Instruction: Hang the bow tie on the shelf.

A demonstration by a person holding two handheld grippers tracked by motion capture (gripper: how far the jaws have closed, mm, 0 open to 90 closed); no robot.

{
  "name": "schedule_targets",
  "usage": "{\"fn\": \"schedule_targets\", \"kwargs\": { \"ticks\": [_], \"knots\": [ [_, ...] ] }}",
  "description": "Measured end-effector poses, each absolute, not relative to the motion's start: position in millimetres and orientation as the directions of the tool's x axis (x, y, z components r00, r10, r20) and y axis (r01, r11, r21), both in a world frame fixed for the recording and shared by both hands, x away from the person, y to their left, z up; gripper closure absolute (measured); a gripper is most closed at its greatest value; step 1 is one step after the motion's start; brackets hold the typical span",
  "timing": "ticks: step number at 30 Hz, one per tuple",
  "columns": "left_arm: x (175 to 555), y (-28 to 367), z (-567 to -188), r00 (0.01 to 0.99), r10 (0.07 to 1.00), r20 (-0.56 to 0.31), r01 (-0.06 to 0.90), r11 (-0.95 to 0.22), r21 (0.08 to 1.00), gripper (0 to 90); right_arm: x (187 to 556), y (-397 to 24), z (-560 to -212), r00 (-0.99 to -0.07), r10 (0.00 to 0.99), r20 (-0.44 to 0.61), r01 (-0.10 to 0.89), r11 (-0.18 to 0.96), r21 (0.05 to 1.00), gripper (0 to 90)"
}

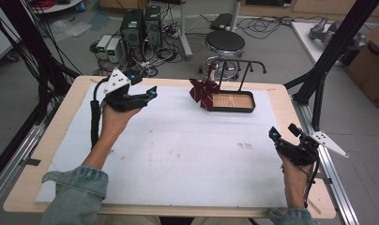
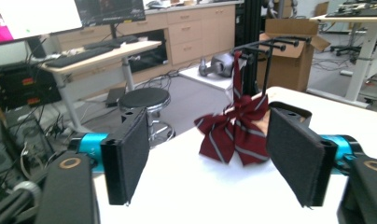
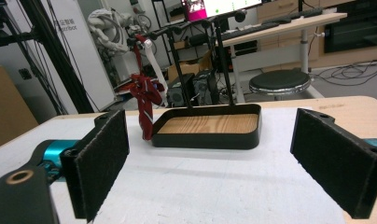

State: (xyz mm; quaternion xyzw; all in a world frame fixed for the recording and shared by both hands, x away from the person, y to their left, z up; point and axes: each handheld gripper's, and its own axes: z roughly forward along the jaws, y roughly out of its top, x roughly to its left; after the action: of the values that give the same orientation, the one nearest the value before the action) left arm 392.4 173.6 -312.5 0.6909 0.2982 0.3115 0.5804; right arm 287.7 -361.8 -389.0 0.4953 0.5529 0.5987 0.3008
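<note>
Left hand-held gripper (image 1: pixel 152 92) hovers left of the rack tray (image 1: pixel 251 108), jaws spread wide, nothing between them. The striped bow tie (image 1: pixel 202 91) hangs off the rack's rail at the tray's left end: soft, light, floppy cloth, best pinched at the centre knot, I'd say. Right hand-held gripper (image 1: pixel 282 133), nearer than the tray, is wide open and empty too.

- Desk (image 1: pixel 291 110): light wood top, rounded corners, lying under a white sheet.
- White sheet (image 1: pixel 178 150): covering most of the top, showing faint scuff marks, leaving wood exposed along the edges.
- Black tray (image 1: pixel 232 101) with wooden floor: sitting on the sheet toward the far edge, carrying an upright black rack (image 1: pixel 244 65).
</note>
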Motion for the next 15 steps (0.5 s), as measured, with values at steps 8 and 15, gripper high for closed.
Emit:
{"fn": "schedule_targets", "kwargs": {
  "ticks": [8, 15],
  "knots": [
    [363, 203, -322, 0.594, 0.801, 0.078, 0.048, -0.132, 0.99, 25.4, 286, -361, -387, -0.327, 0.911, 0.251, 0.184, -0.2, 0.963, 10.5],
    [345, 223, -335, 0.566, 0.823, 0.053, 0.075, -0.116, 0.99, 22.0, 286, -359, -388, -0.329, 0.912, 0.246, 0.189, -0.192, 0.963, 10.5]
  ]
}}
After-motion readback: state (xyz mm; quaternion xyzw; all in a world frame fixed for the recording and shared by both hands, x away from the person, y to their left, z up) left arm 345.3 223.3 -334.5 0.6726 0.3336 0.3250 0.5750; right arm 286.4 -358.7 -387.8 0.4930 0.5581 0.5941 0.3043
